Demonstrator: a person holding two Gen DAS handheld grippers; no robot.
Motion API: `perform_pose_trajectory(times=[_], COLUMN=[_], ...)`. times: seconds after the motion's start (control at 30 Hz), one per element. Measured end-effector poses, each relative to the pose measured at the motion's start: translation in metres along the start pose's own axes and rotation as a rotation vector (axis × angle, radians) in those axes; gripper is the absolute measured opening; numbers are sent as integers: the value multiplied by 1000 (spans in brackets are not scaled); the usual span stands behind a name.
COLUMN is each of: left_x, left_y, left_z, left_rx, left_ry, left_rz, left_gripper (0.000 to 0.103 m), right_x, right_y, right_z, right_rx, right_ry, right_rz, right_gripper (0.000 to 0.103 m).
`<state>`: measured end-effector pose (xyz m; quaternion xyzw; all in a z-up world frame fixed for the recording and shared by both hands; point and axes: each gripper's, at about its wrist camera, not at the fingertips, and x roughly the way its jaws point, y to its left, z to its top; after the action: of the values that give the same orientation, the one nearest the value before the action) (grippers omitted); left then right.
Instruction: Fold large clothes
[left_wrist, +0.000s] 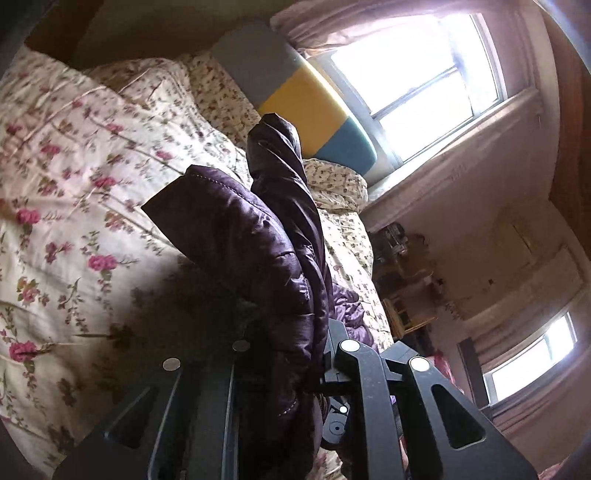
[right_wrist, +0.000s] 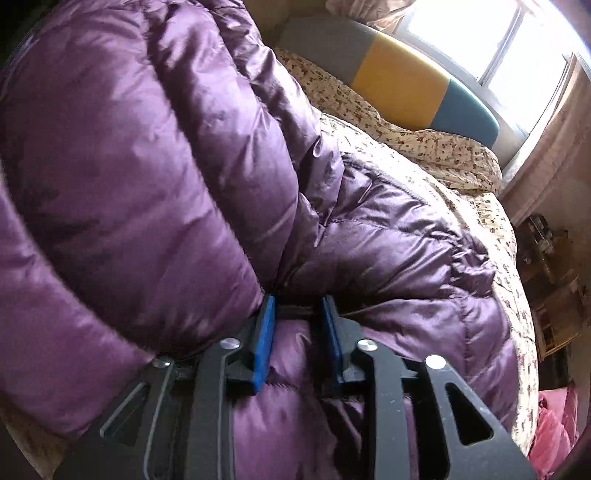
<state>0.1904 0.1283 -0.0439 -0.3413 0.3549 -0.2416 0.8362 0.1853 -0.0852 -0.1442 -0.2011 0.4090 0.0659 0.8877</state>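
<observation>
A purple quilted down jacket lies on a floral bed quilt. My left gripper is shut on a fold of the jacket and holds it raised above the bed, so the cloth stands up and hides the fingertips. My right gripper has its blue pads a small gap apart, with a bulge of jacket between them. A puffy part of the jacket bulges over its left finger. Whether the pads pinch the cloth is unclear.
A grey, yellow and teal headboard stands at the bed's far end under a bright window. Cluttered shelves stand to the right of the bed. Pink cloth lies by the bed's right side.
</observation>
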Motion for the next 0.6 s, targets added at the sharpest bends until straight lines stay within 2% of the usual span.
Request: perform_pose_trajectory(times=[0.07,0.1,0.33,0.6], left_x=[2,4,21,58], left_y=[-8,-16,-45,-84], left_z=[2,2,7,9], left_rx=[18,29,63,107], left_ry=[2,5,20,40], left_rz=[9,16,44,78], left_gripper=[15,15,15,15], right_x=[-11,-16,-36,-41], right_y=[-7,-12,-60,-125], right_z=[-2,-3,-16,-39], right_rx=[16,28,96,223], right_ry=[-14,-21,-22,27], right_rz=[-5,-7,-67,-196], right_gripper=[46,46,46,46])
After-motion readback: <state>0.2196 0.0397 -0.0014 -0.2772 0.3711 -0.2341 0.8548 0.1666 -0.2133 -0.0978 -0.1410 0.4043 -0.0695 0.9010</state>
